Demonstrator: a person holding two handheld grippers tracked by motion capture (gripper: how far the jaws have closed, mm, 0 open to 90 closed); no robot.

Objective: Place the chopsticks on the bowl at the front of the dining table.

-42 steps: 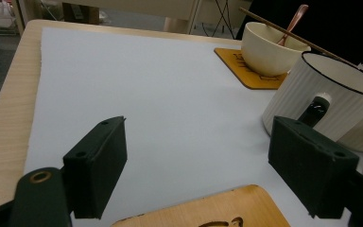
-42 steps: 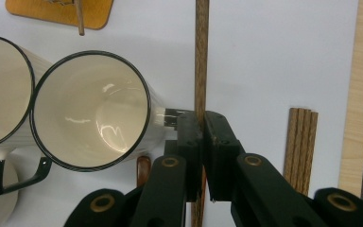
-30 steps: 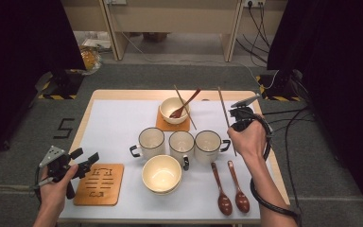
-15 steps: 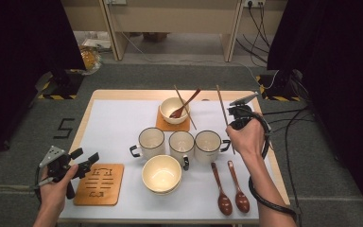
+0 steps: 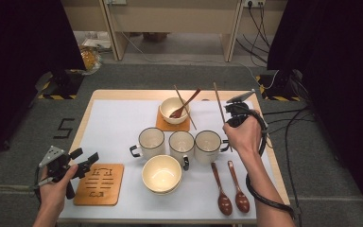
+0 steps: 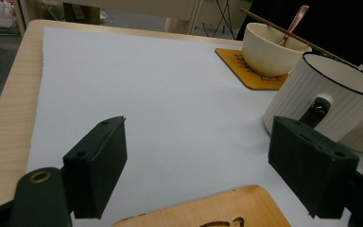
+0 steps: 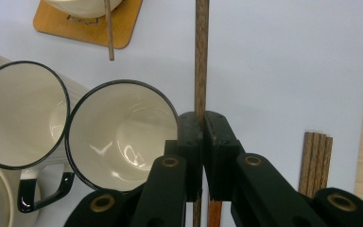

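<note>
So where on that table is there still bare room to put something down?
The widest bare patch is the white mat left of the far bowl and behind the empty coaster. A smaller strip lies right of the held chopstick. The middle is crowded: three mugs, near bowl, two spoons.

mugs [image 5: 182, 145] crowd centre, white mat [image 5: 113, 123] left open

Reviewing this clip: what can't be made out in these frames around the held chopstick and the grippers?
- Chopstick: its near end is hidden behind the shut right gripper in the right gripper view.
- Whether its far tip touches the table: too small in the high view.
- Wooden piece: partly covered by the gripper body.
- Left gripper, open: the coaster below is cut off by the bottom edge.
</note>
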